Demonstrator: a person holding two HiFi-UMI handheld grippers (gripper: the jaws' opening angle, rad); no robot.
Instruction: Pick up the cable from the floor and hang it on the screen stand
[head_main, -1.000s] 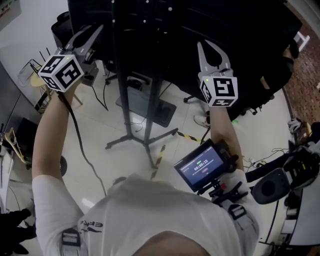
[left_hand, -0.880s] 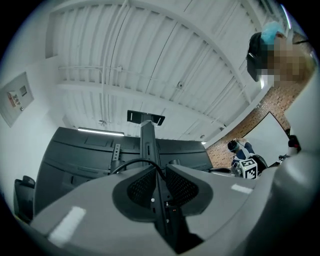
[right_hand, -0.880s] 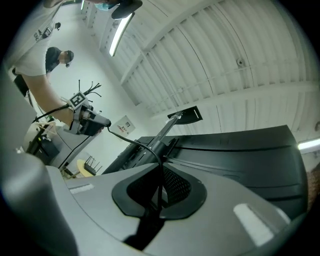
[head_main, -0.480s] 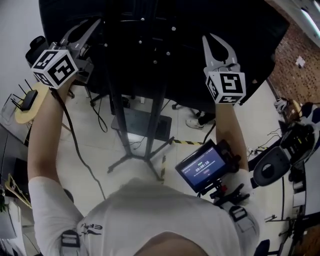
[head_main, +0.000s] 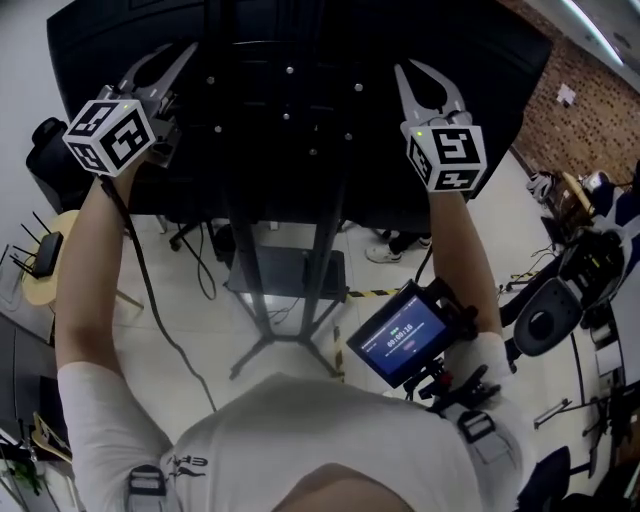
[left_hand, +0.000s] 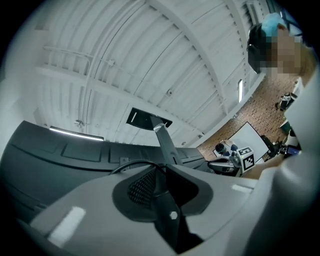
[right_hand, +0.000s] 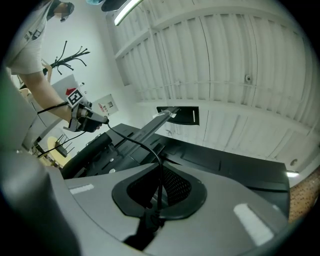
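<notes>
The large black screen (head_main: 300, 100) stands on a dark stand (head_main: 285, 260) with splayed legs on the pale floor. Both grippers are raised against the screen's back. My left gripper (head_main: 180, 52) (left_hand: 160, 175) is at the upper left, shut on the thin black cable (head_main: 140, 270), which hangs down along my left arm to the floor. My right gripper (head_main: 415, 70) (right_hand: 159, 197) is at the upper right, shut on the same cable (right_hand: 135, 142). In the right gripper view the cable arcs across from the left gripper to the right jaws over the screen's back. A short loop of cable (left_hand: 131, 163) shows at the left jaws.
A small lit monitor (head_main: 400, 340) rides on my right forearm. A round yellow side table (head_main: 45, 265) stands at the left, black equipment (head_main: 545, 320) at the right. Striped tape (head_main: 365, 293) lies on the floor beside the stand's base. Another person's shoe (head_main: 385, 253) is behind the stand.
Both grippers have risen higher against the screen's back and the view has tilted upward. Both keep their hold on the cable.
</notes>
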